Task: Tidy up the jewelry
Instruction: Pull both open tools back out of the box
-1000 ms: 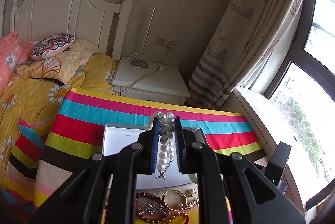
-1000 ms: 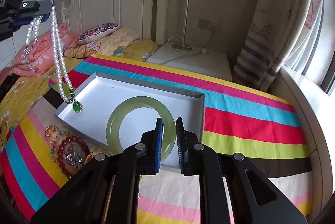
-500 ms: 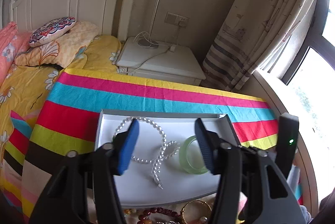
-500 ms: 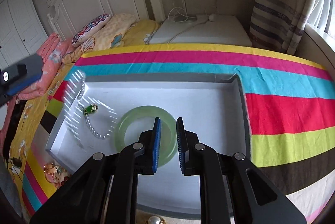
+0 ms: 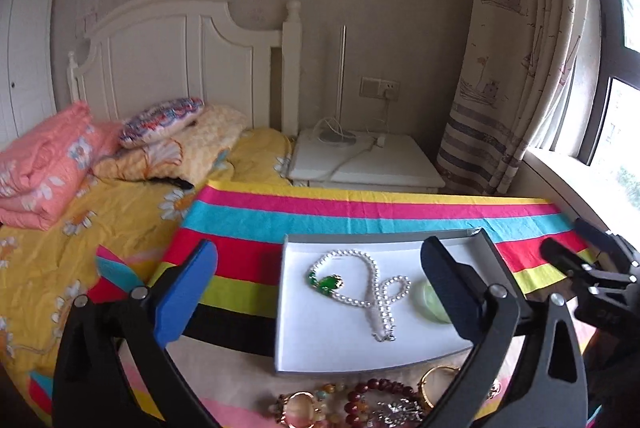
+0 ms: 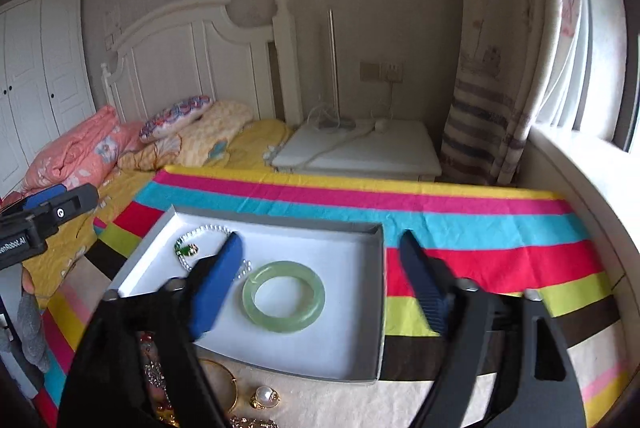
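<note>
A white pearl necklace (image 5: 372,288) with a green pendant (image 5: 326,282) lies loose in the shallow white tray (image 5: 384,234). My left gripper (image 5: 320,248) hovers over the tray's near left, its jaws opening wide with nothing between the pads. A pale green jade bangle (image 6: 284,324) lies flat in the tray (image 6: 280,224). My right gripper (image 6: 320,238) is above it with its jaws opening, touching nothing. In the left wrist view the bangle (image 5: 432,302) is half hidden behind my right-hand finger. The right wrist view shows the necklace (image 6: 208,228) partly behind a blue pad.
The tray sits on a striped cloth (image 6: 480,220). Several loose pieces lie at the near edge: a red bead bracelet (image 5: 376,388), a gold bangle (image 6: 224,384), a pearl ring (image 6: 264,396). A bed (image 5: 80,208) is left, a white nightstand (image 5: 368,164) behind.
The left gripper held the pearl necklace up; it has opened and the necklace lies in the tray. The right gripper was shut on the jade bangle and has let it go.
</note>
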`<state>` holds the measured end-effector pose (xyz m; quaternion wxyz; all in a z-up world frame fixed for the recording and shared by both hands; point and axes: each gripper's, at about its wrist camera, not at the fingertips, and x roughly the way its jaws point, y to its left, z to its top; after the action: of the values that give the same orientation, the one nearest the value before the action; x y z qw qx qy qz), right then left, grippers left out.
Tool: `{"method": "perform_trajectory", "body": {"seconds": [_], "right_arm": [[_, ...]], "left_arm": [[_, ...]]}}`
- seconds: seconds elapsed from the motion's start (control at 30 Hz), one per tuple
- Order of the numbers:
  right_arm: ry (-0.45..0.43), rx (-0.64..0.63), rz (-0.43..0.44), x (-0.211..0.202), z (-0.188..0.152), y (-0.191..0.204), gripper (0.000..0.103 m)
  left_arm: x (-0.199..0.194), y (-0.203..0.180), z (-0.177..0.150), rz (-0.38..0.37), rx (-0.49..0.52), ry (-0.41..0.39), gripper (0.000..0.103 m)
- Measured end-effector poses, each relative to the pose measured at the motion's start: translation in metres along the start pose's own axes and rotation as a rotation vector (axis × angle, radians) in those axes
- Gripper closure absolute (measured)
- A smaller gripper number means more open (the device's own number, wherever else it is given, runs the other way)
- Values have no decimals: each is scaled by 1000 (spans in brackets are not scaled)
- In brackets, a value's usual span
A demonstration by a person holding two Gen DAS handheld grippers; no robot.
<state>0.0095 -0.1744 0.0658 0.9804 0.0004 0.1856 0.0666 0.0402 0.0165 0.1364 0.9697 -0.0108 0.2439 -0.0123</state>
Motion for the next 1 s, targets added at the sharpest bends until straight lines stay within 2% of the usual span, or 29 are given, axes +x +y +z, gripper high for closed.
{"method": "perform_trajectory", "body": {"seconds": [0.07,0.23,0.33,0.4,0.47,0.5,0.57,0.6,0.67,0.8,1.0], "right_arm": [[-49,-12,-10,-22,-5,-1,5],[54,85,34,-33,-30,-14,5],[84,61,18,-39,-54,-12,5],[114,18,9,-41,-73,-8,5],[181,-53,0,-38,-89,-2,5],[206,-89,0,-37,-95,3,6],[260,-148,22,-35,-105,13,17],[284,-166,46,-34,-109,17,26],[323,-196,68,-31,-116,24,31],[379,-263,75,-23,-127,40,43],[430,-294,85,-9,-129,48,45]], "left_arm": [[-21,2,-10,13,14,-35,2],[-47,14,-45,14,-56,-5,2],[-49,15,-77,28,-34,55,2],[-47,14,-98,10,-18,108,2],[-40,16,-118,-19,-29,171,2],[-37,17,-126,-32,-37,201,2],[-30,22,-139,-61,-65,264,3],[-29,26,-142,-85,-89,277,3],[-33,33,-144,-103,-131,250,3],[-29,36,-148,-148,-153,272,3],[-23,32,-143,-183,-153,286,3]]}}
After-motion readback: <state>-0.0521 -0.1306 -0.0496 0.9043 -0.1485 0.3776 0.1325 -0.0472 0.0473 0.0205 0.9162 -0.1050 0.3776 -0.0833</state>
